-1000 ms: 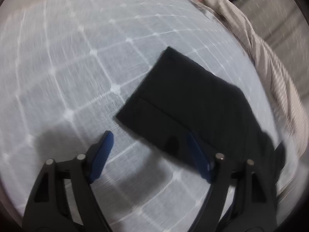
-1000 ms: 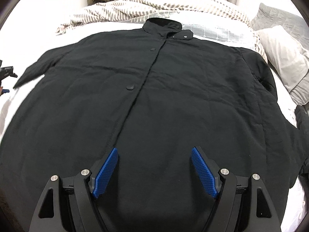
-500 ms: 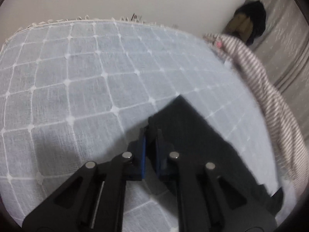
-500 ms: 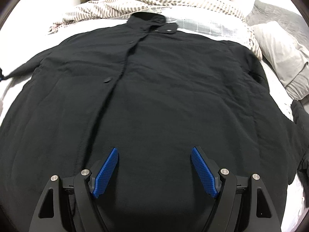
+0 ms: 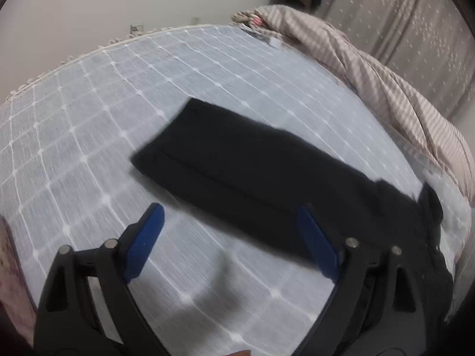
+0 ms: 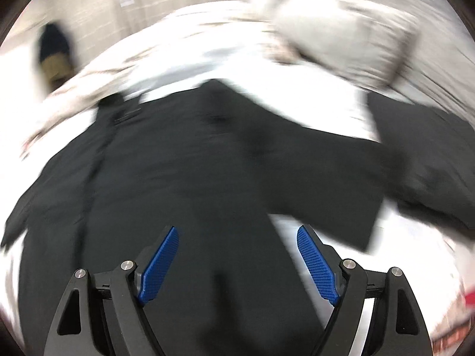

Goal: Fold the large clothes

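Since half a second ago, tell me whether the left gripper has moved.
Yes. The left gripper has just opened and drawn back off the black sleeve. The sleeve's cuff end, then between its shut fingers, now lies clear ahead on the checked bedspread.

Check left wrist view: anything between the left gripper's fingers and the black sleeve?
Nothing. In the left wrist view only bare checked bedspread lies between the open left gripper and the sleeve; its jaws have just been opening, with nothing between them.

The long black buttoned coat [image 6: 184, 178] lies flat on the grid-quilted bed [image 5: 89, 136], one sleeve [image 5: 252, 163] stretched sideways; the striped rumpled duvet [image 5: 386, 89] lies behind it.
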Available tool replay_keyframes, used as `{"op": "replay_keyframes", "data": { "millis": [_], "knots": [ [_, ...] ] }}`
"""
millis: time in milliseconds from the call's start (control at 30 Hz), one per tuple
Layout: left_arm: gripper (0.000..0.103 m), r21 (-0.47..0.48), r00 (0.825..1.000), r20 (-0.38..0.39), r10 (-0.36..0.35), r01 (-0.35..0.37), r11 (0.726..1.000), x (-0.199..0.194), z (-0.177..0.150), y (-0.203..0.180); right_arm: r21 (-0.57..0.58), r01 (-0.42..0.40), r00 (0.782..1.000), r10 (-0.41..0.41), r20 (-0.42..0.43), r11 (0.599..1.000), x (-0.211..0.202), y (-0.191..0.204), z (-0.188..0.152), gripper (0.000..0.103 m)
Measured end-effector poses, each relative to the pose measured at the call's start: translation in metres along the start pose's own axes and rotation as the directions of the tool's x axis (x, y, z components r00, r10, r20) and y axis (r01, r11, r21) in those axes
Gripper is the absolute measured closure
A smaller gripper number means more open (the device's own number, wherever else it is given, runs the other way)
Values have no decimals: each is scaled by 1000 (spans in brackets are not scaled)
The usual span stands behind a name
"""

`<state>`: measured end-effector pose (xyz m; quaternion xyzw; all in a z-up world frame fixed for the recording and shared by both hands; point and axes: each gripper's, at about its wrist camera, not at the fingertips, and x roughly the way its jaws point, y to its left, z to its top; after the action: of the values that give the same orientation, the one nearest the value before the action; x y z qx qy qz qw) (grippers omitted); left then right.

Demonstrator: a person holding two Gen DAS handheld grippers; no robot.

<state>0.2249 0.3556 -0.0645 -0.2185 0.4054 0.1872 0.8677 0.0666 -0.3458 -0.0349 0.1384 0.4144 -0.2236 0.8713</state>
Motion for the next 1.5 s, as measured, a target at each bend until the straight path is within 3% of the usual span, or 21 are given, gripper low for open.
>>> {"op": "replay_keyframes", "data": {
  "millis": [100, 233, 433, 500, 533, 600, 633, 700, 800, 833, 967, 1067, 1133, 1167, 1200, 1233, 1267, 1333, 1367, 1400, 1500],
  "knots": [
    [11, 79, 998, -39, -54, 57, 995, -10, -25, -40, 142, 109, 994, -105, -35, 984, 11, -57, -1, 19],
    [6, 138, 987, -96, -130, 142, 980, -24, -62, -90, 287, 169, 985, -156, -67, 943, 30, -110, -1, 20],
    [2, 205, 925, -239, -296, 346, 916, -36, -130, -157, 368, 142, 987, -105, -119, 919, 78, -131, 1, 20],
    [1, 237, 915, -265, -304, 367, 900, -33, -151, -175, 326, 185, 982, -165, -87, 927, 89, -121, 6, 23],
    [1, 249, 912, -277, -302, 372, 894, -30, -161, -180, 304, 203, 979, -191, -70, 931, 91, -116, 9, 31],
    [1, 269, 904, -286, -318, 394, 879, -23, -180, -191, 261, 232, 972, -230, -38, 937, 93, -101, 22, 72],
    [1, 284, 904, -287, -318, 397, 873, -20, -189, -196, 251, 250, 967, -252, -25, 935, 91, -96, 27, 86],
    [1, 308, 903, -284, -321, 403, 862, -16, -200, -201, 179, 278, 957, -288, 35, 944, 81, -86, 47, 91],
    [1, 321, 892, -270, -363, 439, 839, -18, -214, -211, 54, 403, 895, -406, 183, 913, 55, -77, 93, 92],
    [1, 312, 879, -268, -394, 466, 828, -18, -218, -214, 43, 428, 879, -427, 212, 903, 46, -81, 108, 92],
    [1, 301, 860, -263, -437, 503, 810, -16, -229, -228, 49, 585, 749, -563, 349, 809, 21, -101, 169, 92],
    [1, 306, 858, -269, -437, 506, 806, -11, -234, -232, 37, 661, 686, -624, 374, 750, 35, -116, 195, 92],
    [1, 327, 860, -288, -421, 502, 801, -8, -239, -235, -46, 773, 603, -712, 360, 632, 72, -126, 208, 91],
    [1, 346, 866, -282, -413, 494, 798, -9, -241, -236, -124, 852, 519, -788, 331, 509, 101, -133, 208, 92],
    [1, 358, 868, -279, -410, 490, 795, -10, -242, -236, -178, 882, 471, -831, 296, 436, 122, -142, 208, 92],
    [1, 371, 870, -279, -406, 488, 790, -12, -243, -237, -185, 882, 470, -843, 262, 434, 125, -152, 199, 91],
    [1, 377, 870, -282, -404, 487, 788, -13, -241, -238, -137, 857, 515, -835, 196, 496, 125, -164, 198, 89],
    [1, 386, 872, -271, -409, 487, 784, -16, -235, -239, -18, 791, 607, -780, 151, 612, 116, -170, 197, 76],
    [1, 396, 879, -253, -405, 476, 785, -18, -229, -240, 22, 742, 660, -735, 155, 670, 111, -164, 194, 59],
    [1, 409, 884, -237, -402, 466, 784, -20, -224, -239, 22, 695, 706, -687, 171, 719, 109, -150, 191, 45],
    [1, 475, 910, -176, -374, 412, 778, -21, -206, -247, -91, 553, 820, -523, 231, 828, 111, -83, 184, 35]
  ]
}}
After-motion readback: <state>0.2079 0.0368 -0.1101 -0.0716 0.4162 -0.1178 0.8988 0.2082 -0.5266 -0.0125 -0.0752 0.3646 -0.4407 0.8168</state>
